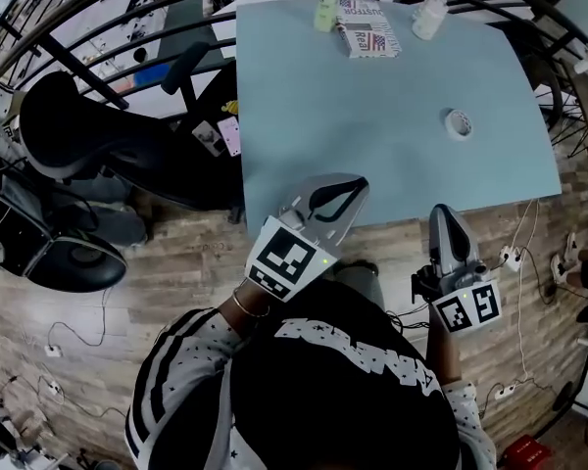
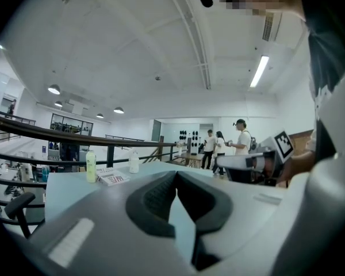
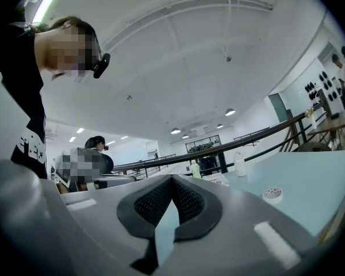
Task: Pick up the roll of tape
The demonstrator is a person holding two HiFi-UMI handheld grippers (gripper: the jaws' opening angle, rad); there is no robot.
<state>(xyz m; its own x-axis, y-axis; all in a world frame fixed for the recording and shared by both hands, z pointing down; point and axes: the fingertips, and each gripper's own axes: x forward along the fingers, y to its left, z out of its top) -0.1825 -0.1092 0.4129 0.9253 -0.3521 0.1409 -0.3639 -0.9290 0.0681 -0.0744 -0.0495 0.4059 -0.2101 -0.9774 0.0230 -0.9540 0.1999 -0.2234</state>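
While the roll of tape (image 1: 459, 123) lies flat on the right part of the pale blue bench (image 1: 372, 155), well apart from both grippers, I see the right gripper (image 1: 443, 213) at the near edge, jaws pressed together on nothing, and the left gripper (image 1: 351, 186) near it, jaws likewise together and empty. A green bottle (image 1: 325, 3), a printed pack (image 1: 367, 27) and a white bottle (image 1: 428, 18) sit along the far edge.
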